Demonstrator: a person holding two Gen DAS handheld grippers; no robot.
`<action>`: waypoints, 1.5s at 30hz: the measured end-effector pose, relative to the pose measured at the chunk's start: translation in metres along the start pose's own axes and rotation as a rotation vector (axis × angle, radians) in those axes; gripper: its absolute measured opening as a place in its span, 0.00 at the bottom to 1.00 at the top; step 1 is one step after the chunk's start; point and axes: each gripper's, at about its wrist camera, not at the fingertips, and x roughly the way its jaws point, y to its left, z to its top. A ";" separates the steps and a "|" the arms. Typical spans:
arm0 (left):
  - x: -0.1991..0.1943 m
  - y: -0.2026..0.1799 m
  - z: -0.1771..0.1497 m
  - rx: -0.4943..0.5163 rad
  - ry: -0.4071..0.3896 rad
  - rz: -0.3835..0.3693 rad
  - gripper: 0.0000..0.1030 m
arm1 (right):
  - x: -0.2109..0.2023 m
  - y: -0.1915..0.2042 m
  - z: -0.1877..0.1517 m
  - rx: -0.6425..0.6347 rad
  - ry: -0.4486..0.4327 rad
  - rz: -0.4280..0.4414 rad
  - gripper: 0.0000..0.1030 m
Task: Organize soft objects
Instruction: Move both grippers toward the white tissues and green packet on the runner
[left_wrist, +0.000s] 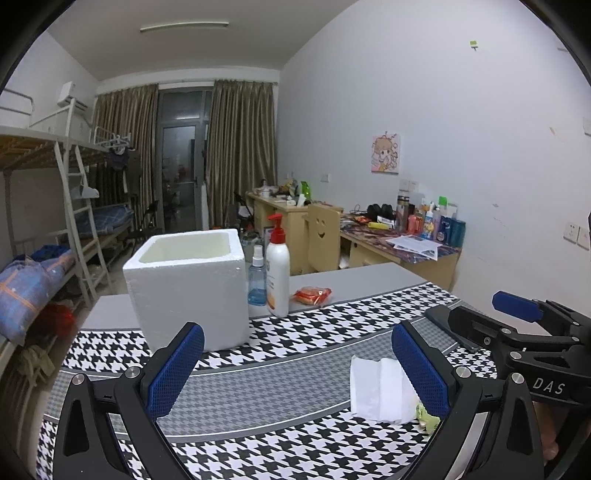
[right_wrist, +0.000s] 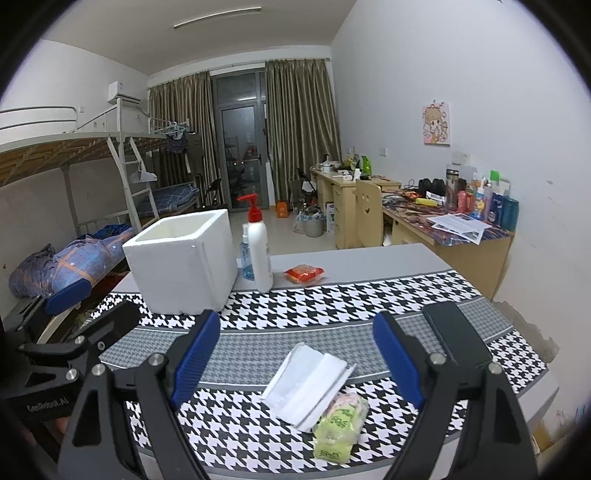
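Observation:
A folded white tissue (right_wrist: 304, 384) lies on the houndstooth cloth (right_wrist: 369, 299), with a green tissue pack (right_wrist: 338, 428) touching its near end. My right gripper (right_wrist: 295, 339) hovers open just behind them, nothing between its blue pads. In the left wrist view the tissue (left_wrist: 380, 391) sits beside the right finger (left_wrist: 419, 369) of my left gripper (left_wrist: 295, 354), which is open and empty; the green pack (left_wrist: 428, 417) peeks out behind that finger. A white foam box (left_wrist: 188, 291), open at the top, stands at the back left. A red snack packet (right_wrist: 304, 275) lies behind.
A white pump bottle (right_wrist: 258, 251) and a blue spray bottle (right_wrist: 245, 258) stand right of the foam box. A dark phone (right_wrist: 456, 336) lies on the cloth at the right. Desks, a chair and a bunk bed fill the room beyond the table.

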 end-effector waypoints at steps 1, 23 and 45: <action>0.001 0.000 0.000 -0.001 0.004 -0.005 0.99 | 0.000 -0.002 -0.001 0.003 0.001 -0.002 0.85; 0.031 -0.022 -0.007 0.014 0.077 -0.084 0.99 | 0.000 -0.025 -0.013 0.028 0.033 -0.053 0.86; 0.056 -0.032 -0.019 0.022 0.151 -0.131 0.99 | 0.009 -0.048 -0.033 0.075 0.090 -0.100 0.86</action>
